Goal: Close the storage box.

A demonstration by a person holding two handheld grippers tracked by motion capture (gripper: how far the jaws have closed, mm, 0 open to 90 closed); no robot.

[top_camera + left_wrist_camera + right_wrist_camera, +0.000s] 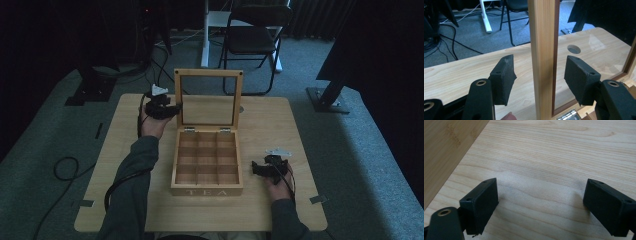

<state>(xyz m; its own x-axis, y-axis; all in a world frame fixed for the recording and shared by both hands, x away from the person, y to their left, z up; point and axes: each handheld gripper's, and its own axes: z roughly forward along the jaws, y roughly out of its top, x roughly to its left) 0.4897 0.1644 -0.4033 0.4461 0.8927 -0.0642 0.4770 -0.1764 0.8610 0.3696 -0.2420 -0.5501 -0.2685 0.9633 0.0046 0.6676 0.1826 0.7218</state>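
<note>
The tea box [206,165] sits mid-tabletop [280,125], lid [208,98] upright at its 12 o'clock edge. The left gripper [539,77] straddles the lid's left frame, fingers apart. At the box's 3 o'clock, the right gripper [544,207] hangs over bare wood, fingers spread.

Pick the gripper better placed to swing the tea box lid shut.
Left. The left gripper is open, jaws straddling the upright lid frame. The right gripper sits open on the table beside the box.

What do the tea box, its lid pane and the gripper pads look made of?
Tea box: light wood, visible grain, matte. Lid pane: clear glass or plastic, since the table shows through with a faint glare. Left gripper pads: black, matte, probably rubber or foam.
</note>
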